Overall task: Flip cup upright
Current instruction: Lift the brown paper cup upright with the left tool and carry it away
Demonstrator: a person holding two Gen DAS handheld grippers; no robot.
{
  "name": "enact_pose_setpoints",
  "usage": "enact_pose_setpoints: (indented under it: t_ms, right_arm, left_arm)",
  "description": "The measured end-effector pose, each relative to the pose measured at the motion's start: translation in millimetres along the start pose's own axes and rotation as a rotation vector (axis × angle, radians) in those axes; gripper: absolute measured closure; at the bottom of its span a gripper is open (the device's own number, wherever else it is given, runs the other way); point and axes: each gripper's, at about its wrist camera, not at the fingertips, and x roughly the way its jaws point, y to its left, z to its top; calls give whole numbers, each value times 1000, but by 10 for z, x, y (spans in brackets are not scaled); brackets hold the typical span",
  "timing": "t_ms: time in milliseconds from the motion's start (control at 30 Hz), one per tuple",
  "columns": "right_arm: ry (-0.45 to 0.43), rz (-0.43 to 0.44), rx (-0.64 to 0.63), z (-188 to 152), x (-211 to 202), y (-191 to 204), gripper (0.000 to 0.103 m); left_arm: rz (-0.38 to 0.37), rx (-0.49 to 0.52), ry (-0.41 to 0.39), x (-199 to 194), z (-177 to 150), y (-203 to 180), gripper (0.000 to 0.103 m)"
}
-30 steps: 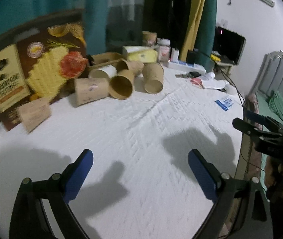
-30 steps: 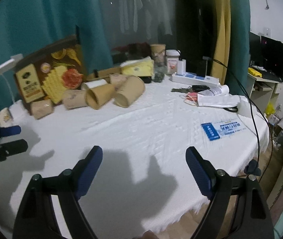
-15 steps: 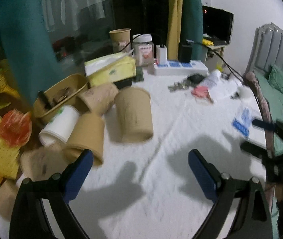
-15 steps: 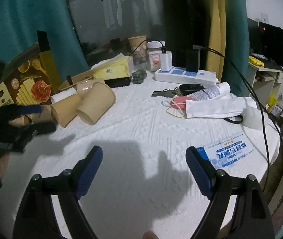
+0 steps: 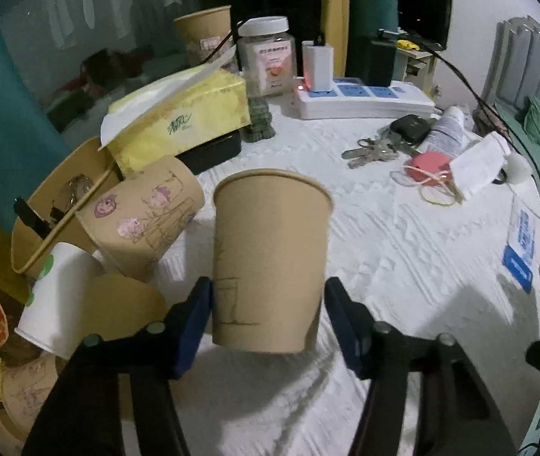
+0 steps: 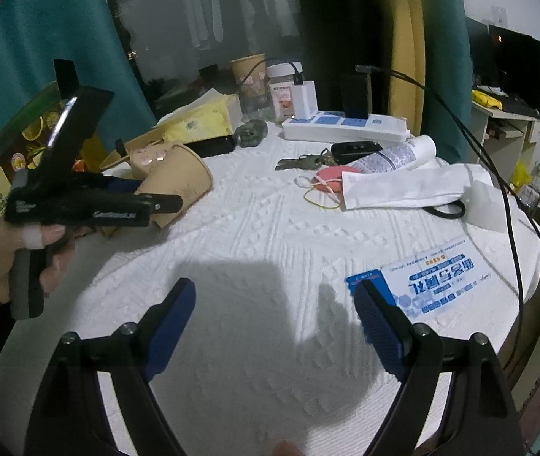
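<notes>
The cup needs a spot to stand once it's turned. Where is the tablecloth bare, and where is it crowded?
Bare: the white tablecloth from the right tongs across to the blue leaflet, and in front of the keys. Crowded: the heap of lying cups beside the tissue box, where the left tongs grip the plain cup.

I see a yellow tissue box (image 5: 178, 121) w/ a clear jar (image 5: 268, 57) behind it, a white power strip (image 5: 365, 100), keys (image 5: 370, 150) near a pink round thing (image 5: 428, 167), & a blue card (image 6: 418, 285) on the white cloth (image 5: 403, 266).
</notes>
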Motion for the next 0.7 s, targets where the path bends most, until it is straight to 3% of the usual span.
enact_pose_setpoints:
  t_ms: [200,400,567,700]
  right_arm:
    - [-7,-1,0,23,-35,-7,19]
    - [-17,5,12,-7,-193,56,19]
    - [-12,41,46,-167,-375,190,19]
    - [-2,77,55,-370,-572,374,19]
  left_arm:
    - [-15,-21,-11,-74,-9,31,46]
    - [-60,-46,-53,-462,-167,20,46]
    - [-115,-99,-107,-1102,-595,11,46]
    - [-132,-202,-125,-1608,-1158,86,46]
